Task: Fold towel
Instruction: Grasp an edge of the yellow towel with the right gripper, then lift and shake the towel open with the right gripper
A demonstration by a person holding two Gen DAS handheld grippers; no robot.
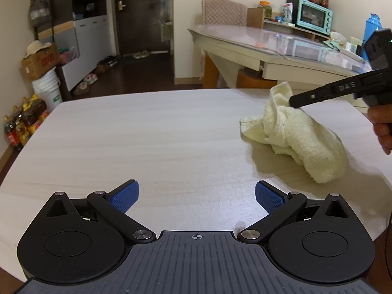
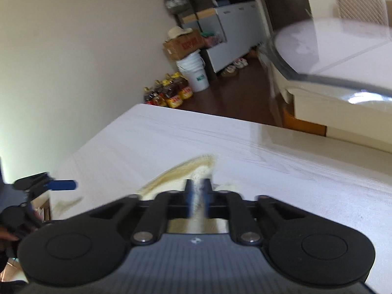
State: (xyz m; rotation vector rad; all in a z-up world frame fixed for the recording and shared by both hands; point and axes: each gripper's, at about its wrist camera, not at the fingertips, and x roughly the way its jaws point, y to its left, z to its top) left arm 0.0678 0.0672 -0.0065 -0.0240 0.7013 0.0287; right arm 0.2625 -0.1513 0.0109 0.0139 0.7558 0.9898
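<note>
On table [image 1: 147, 132], one towel [image 1: 303, 137]

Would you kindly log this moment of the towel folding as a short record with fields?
towel: cream towel, crumpled in a heap, not yet folded
surface: pale wood-grain table
right gripper: right gripper shut on a pinch of the towel's cloth
left gripper: left gripper open, holding nothing, apart from the towel
background: teal oven on a shelf

Both wrist views low over table [image 1: 147, 134], angled down, sharing towel [image 1: 301, 137]
</note>
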